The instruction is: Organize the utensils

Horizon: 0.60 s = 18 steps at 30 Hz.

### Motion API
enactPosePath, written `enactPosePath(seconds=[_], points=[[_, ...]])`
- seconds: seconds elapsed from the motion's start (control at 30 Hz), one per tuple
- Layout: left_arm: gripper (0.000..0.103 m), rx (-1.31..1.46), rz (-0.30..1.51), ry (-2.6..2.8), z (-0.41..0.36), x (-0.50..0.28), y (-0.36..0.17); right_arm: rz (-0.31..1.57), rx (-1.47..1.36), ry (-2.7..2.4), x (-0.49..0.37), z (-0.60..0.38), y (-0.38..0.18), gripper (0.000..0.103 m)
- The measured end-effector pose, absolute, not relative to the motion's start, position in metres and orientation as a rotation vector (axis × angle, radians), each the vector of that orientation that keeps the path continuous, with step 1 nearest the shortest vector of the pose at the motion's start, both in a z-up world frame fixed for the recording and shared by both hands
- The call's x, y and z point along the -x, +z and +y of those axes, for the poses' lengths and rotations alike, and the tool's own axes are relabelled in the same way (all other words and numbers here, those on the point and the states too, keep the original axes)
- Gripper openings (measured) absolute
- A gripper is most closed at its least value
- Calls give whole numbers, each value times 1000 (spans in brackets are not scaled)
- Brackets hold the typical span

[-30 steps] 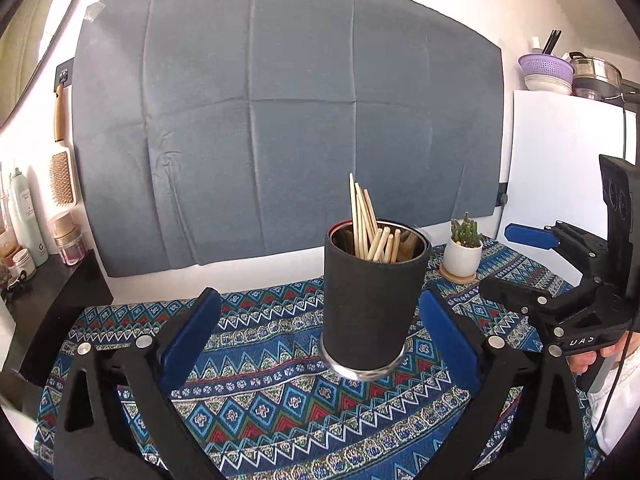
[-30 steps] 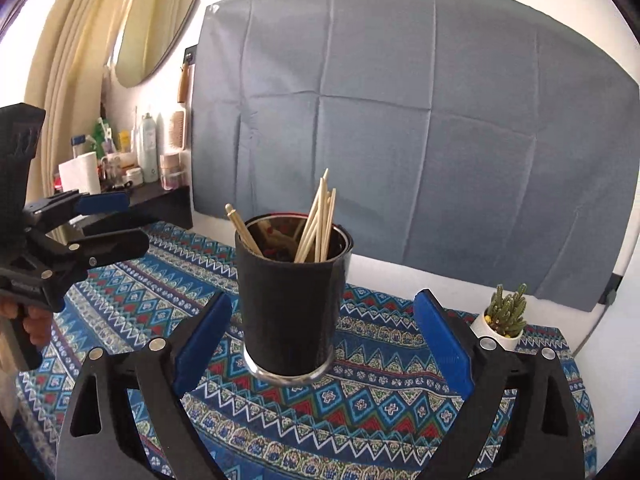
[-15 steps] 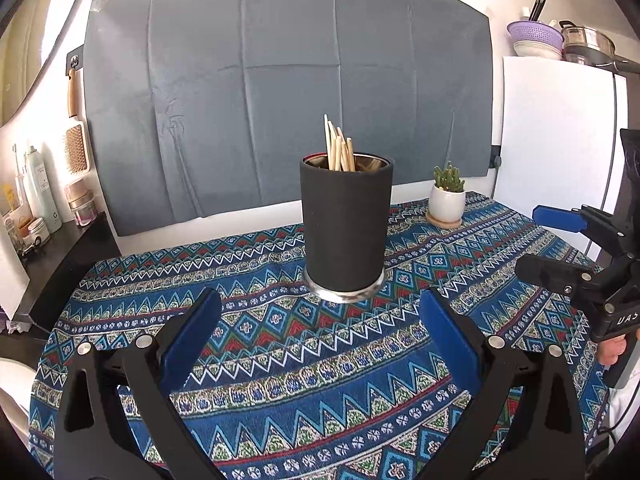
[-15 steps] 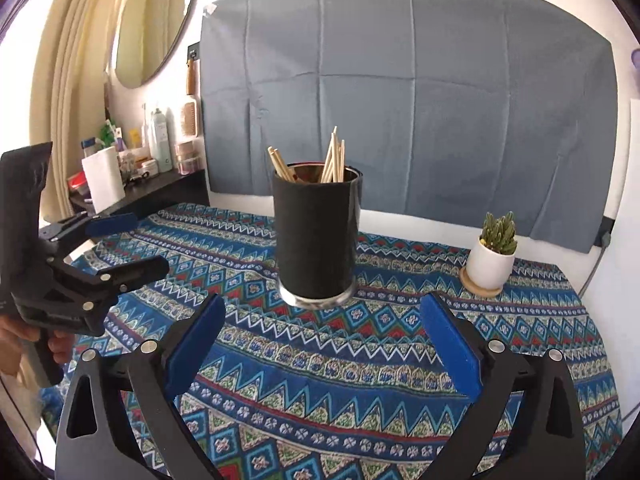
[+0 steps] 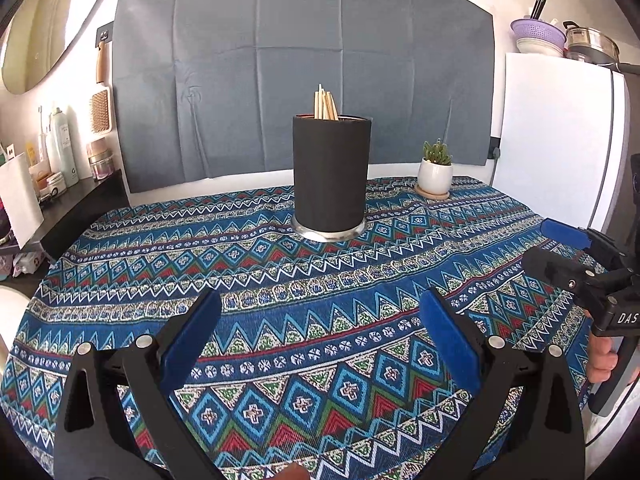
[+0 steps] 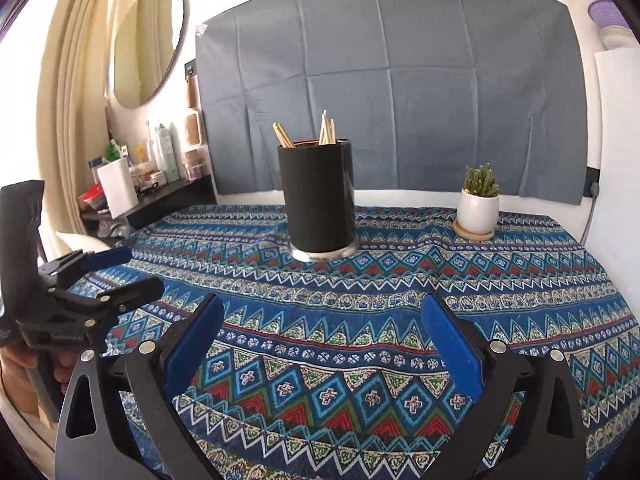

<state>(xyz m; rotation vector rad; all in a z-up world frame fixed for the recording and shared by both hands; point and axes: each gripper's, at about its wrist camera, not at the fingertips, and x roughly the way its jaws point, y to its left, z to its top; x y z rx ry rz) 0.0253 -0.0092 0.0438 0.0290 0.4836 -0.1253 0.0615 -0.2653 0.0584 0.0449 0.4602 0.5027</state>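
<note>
the tall black cylindrical holder with its bundle of pale wooden chopsticks stood upright on the blue patterned tablecloth, near a small cactus in a white pot. the left gripper and right gripper hung well apart from it, jaws wide and empty.

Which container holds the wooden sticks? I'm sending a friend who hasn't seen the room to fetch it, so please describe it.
Find the table with the blue patterned cloth in front of the grey wall sheet. Near the cloth's back edge stands a tall black cylindrical holder with wooden sticks poking out. The white cactus pot beside it is much shorter.
</note>
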Motion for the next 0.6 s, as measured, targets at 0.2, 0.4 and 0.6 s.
enactPosePath(seconds=[0.2,0.4,0.6], points=[[97,-28,458,-117,-15,-7,30,529,-118,531,-62,-275,36,95],[97,54,503,-143,-5,-7,19,483,-46,505,-49,-270,31,95],[97,45,544,-106,-9,-7,9,537,-65,520,-49,-267,17,95]])
